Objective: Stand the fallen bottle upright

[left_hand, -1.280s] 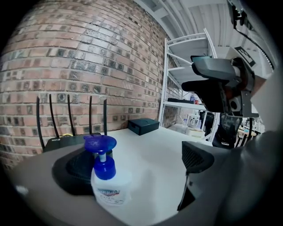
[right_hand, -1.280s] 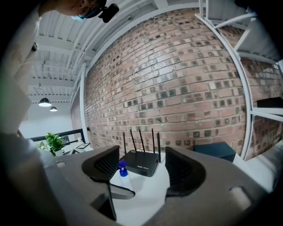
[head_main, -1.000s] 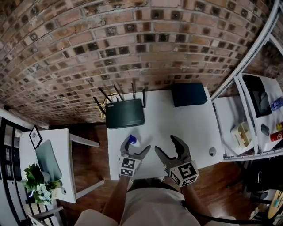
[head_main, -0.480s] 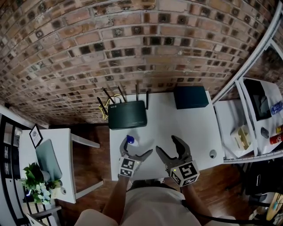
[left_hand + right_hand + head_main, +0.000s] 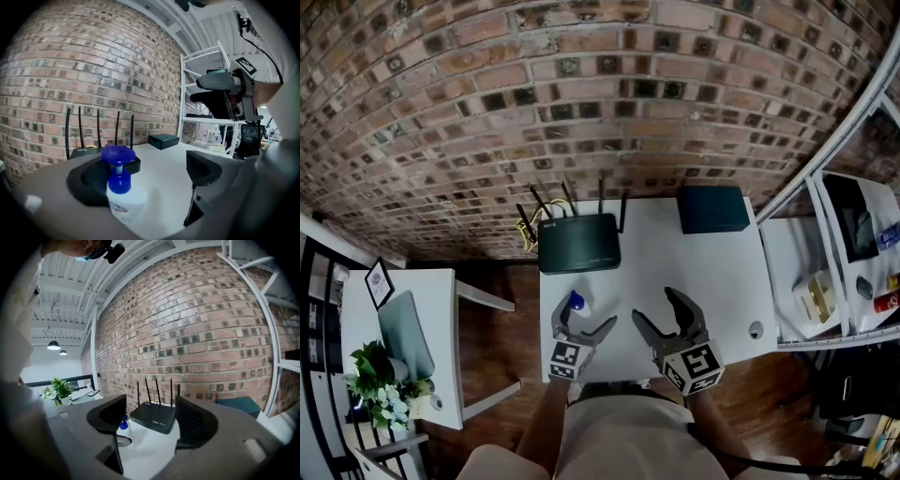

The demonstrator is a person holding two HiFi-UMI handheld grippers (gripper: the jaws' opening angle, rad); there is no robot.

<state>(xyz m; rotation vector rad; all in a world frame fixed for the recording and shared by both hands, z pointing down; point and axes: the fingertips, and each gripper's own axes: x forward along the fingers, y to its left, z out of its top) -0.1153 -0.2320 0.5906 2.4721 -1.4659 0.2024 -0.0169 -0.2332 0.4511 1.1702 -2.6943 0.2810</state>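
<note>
Soft, even light all round, no hard shadows, and the white table (image 5: 722, 281) glows brightest in the head view. The fisheye bows the brick wall (image 5: 581, 112) hard towards the edges. Both gripper views sit inside a black round vignette. Up close the bottle (image 5: 123, 202) goes soft and smeary, and a ceiling lamp (image 5: 53, 346) shines far left.

White bottle (image 5: 124, 200) with blue pump cap stands upright on the table (image 5: 717, 281).

Right claw (image 5: 151, 414), jaws apart and empty, before black router (image 5: 154, 420), brick wall (image 5: 187, 333) behind.
</note>
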